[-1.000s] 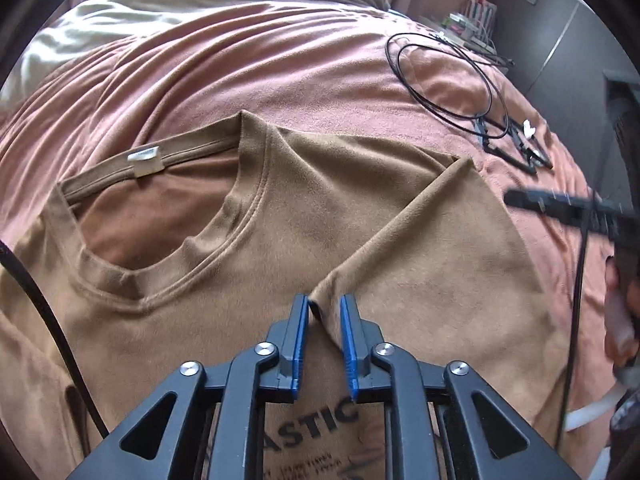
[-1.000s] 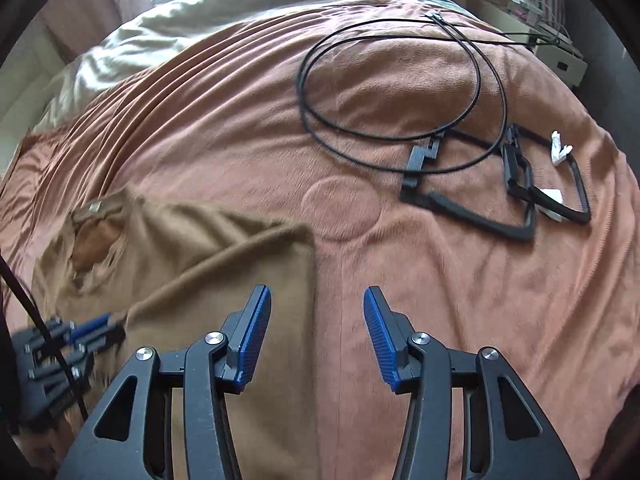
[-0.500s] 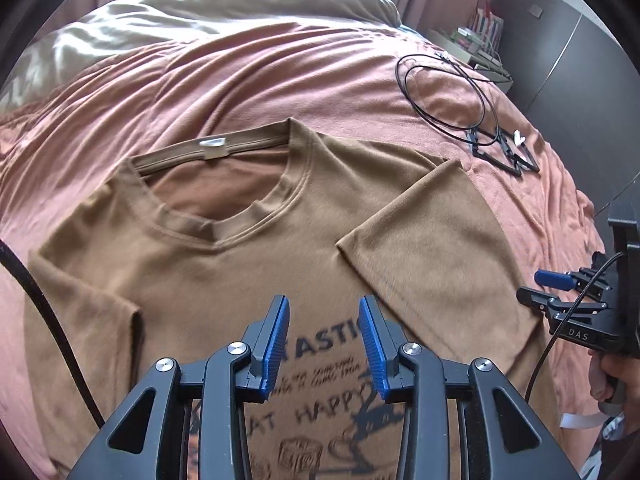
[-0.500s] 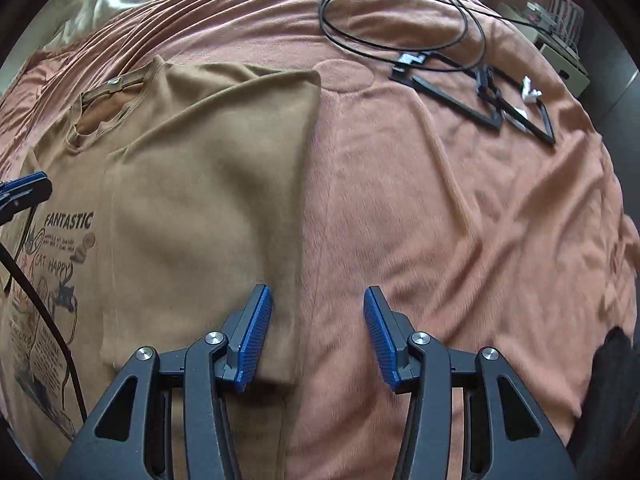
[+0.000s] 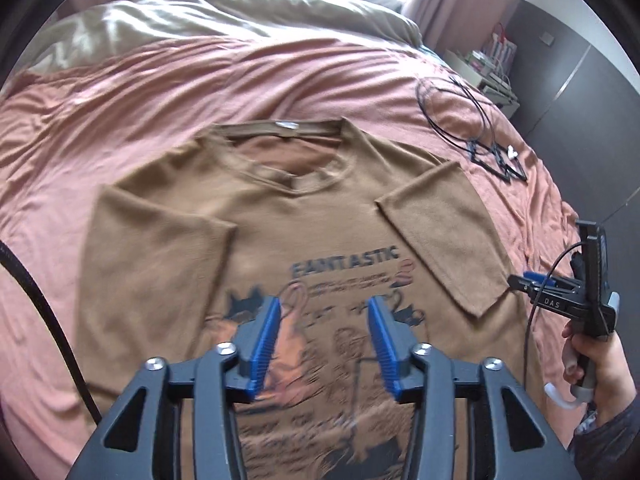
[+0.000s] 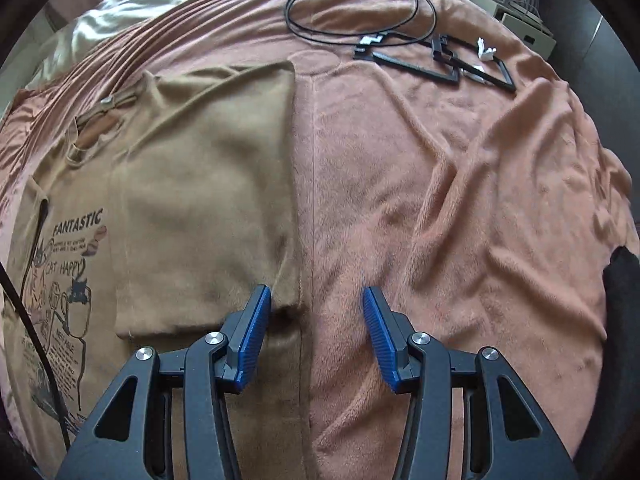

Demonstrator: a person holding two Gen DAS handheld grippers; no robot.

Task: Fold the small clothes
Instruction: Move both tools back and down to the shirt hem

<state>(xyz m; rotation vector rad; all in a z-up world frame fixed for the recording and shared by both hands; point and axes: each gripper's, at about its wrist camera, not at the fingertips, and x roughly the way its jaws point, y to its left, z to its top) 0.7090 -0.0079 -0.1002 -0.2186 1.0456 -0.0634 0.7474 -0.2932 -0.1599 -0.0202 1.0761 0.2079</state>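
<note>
Blue-padded left gripper [image 5: 322,344] hangs over the shirt [image 5: 280,248], jaws opening, nothing between them.

Right gripper [image 6: 316,334] stands half open, empty, at the shirt's edge, by the folded-in sleeve [image 6: 208,208]. Both sleeves lie folded in; the shirt is flat on the blanket [image 6: 460,200]. Next likely step: grip the hem, fold it upward.

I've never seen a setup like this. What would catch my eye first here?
A brown T-shirt with a "FANTASTIC" cartoon print lies spread on a pink blanket, both sleeves folded inward. Blue-padded jaws of the left hand-held gripper are opening above the print, holding nothing. Black cable loops lie near the bed's far right corner.
</note>
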